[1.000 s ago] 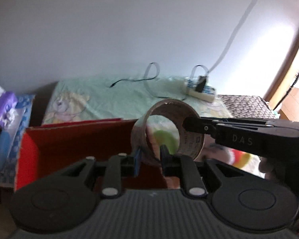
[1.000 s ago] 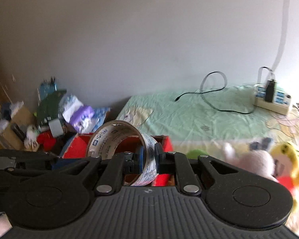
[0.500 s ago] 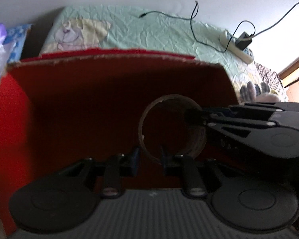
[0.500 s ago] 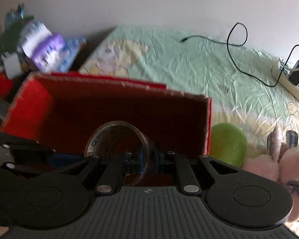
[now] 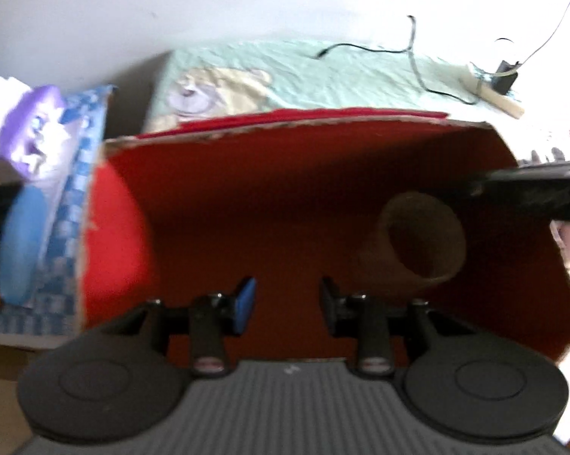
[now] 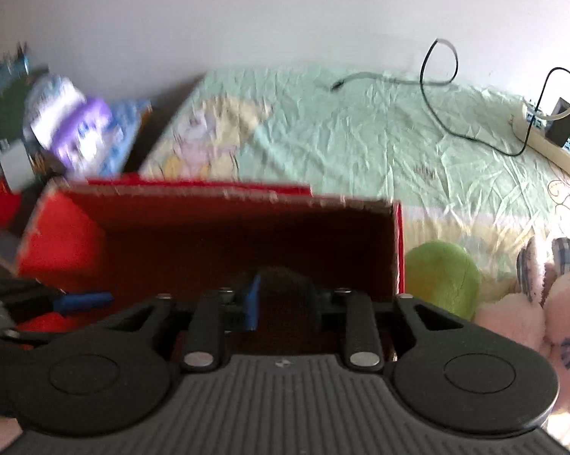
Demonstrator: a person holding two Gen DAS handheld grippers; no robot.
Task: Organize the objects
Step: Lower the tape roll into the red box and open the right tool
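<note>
The brown cardboard tape roll [image 5: 421, 242] lies on its side on the floor of the open red cardboard box [image 5: 125, 235], towards the box's right wall in the left wrist view. The left gripper [image 5: 287, 301] has just been opening; its jaws stand apart over the box floor with nothing between them, the roll off to their right. The right gripper [image 6: 285, 299] has also just been opening; its jaws stand apart, a dark blurred shape between them, and whether the pads touch it cannot be told. The box sits on a pale green bed sheet [image 6: 361, 132]. A green plush ball [image 6: 442, 276] lies just beside the box.
</note>
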